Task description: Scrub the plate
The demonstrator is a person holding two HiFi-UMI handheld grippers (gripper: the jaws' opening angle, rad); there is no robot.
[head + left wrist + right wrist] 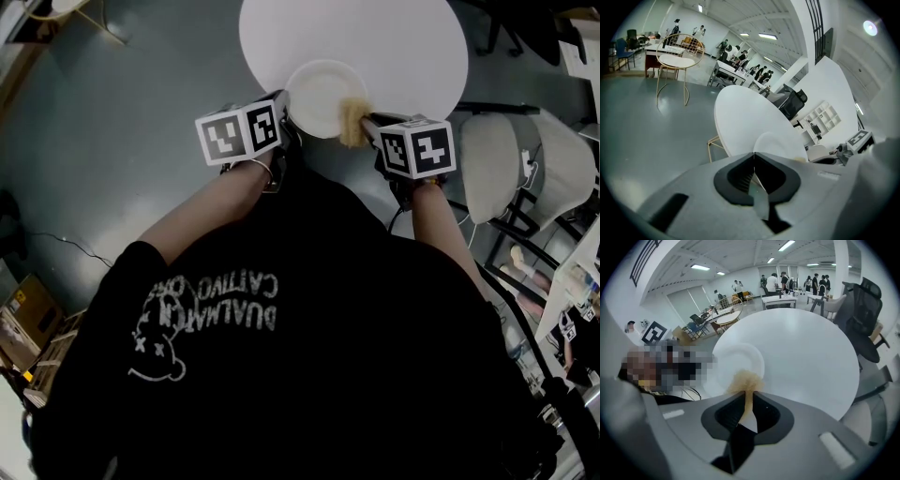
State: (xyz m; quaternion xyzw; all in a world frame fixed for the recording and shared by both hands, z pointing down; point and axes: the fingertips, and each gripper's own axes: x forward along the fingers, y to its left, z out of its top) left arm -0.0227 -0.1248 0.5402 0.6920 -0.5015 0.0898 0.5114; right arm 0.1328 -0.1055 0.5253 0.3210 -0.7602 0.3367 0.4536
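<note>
Your left gripper (753, 154) has its fingers pinched on the rim of the round white plate (317, 89) at the white desk's (403, 37) near edge. Your right gripper (746, 393) fingers clamp a tan fibrous scrubber (352, 120) on it. Scrubbing looks underway, unfinished.

Head view looks steeply down; gripper views look low along their jaws; all share the plate (314, 89)
</note>
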